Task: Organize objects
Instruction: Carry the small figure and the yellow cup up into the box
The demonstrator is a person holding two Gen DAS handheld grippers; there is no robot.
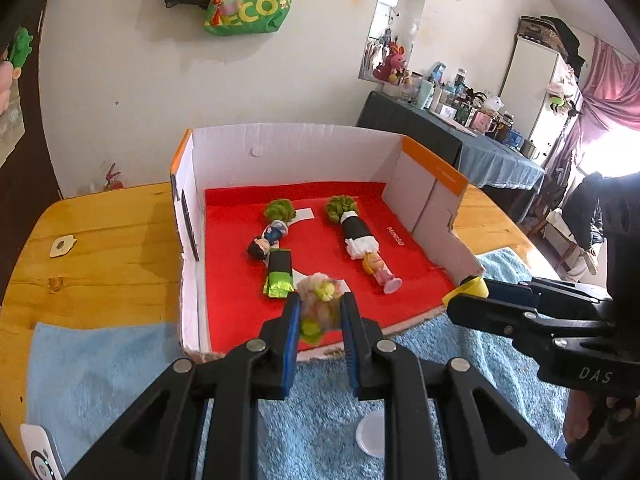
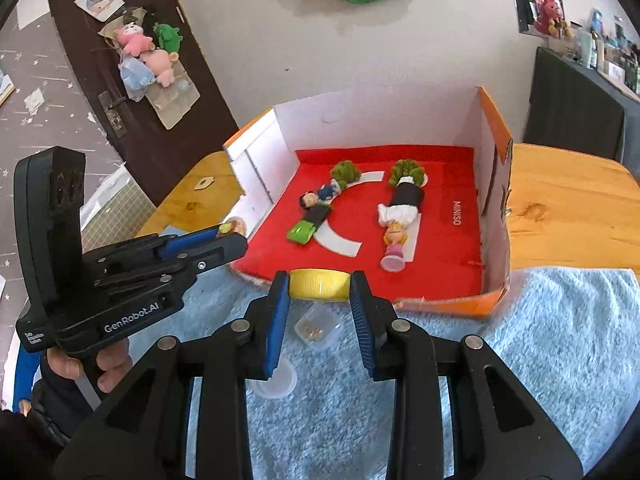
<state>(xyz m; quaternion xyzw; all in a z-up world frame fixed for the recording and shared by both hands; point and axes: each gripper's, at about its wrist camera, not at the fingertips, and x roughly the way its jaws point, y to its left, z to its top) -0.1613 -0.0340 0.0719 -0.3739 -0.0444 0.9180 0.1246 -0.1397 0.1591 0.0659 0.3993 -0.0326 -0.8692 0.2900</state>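
My left gripper [image 1: 320,304] is shut on a fluffy pink and green pom toy [image 1: 320,300], held just above the open front edge of the red-lined cardboard box [image 1: 224,160]. My right gripper [image 2: 320,282] is shut on a yellow ribbed cap [image 2: 319,285], also at the box's front edge. In the box lie a dark-haired figurine [image 1: 260,246], a green foil piece [image 1: 278,285], two green poms [image 1: 280,210] and a blond figurine in pink [image 1: 378,268]. In the left wrist view the right gripper [image 1: 466,292] comes in from the right.
The box stands on a wooden table [image 1: 100,232], partly on a blue towel [image 1: 100,368]. On the towel under the grippers lie a small clear box [image 2: 318,328] and a clear round cup [image 2: 276,384]. A hand [image 2: 104,364] holds the left gripper [image 2: 234,236].
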